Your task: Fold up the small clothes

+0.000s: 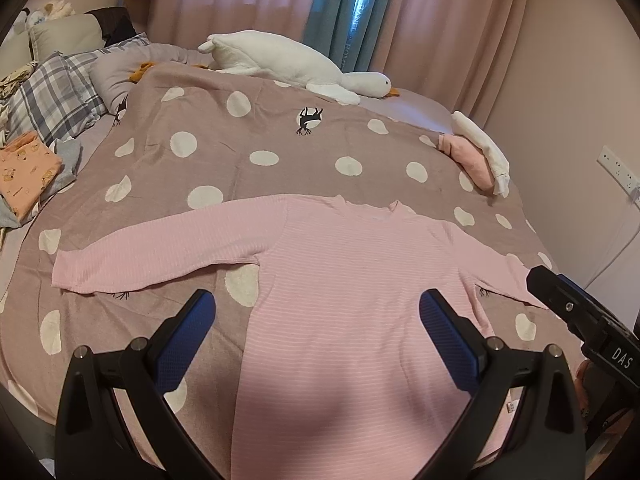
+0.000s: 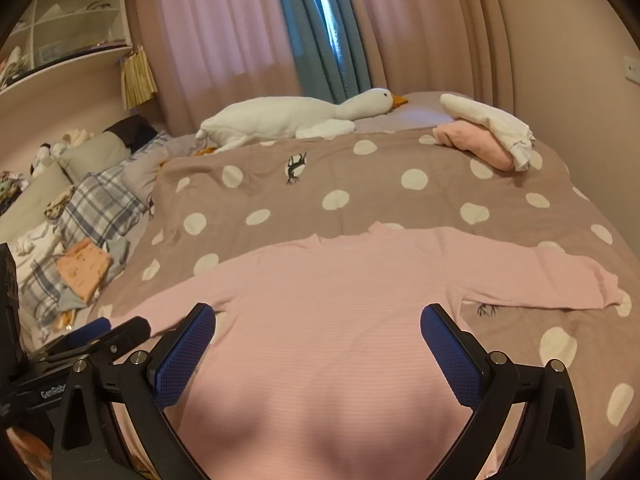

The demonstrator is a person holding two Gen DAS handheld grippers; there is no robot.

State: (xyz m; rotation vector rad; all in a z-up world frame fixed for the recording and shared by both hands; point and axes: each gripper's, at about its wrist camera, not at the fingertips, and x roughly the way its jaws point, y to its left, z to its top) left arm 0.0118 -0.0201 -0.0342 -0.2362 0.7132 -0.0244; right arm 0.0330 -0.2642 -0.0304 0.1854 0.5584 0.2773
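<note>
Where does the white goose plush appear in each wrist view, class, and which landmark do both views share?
Left wrist: goose plush lies at the top centre, its head pointing right.
Right wrist: goose plush lies above centre, its head pointing right.
Shared landmark: the blue curtain behind it.

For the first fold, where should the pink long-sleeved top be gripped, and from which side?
Probably the cuff of one sleeve, approached from its outer end: the pink top lies flat with both sleeves spread sideways, so a cuff edge lifts easily toward the body. Both jaws stand open.

Bedroom: bed, curtains
</note>
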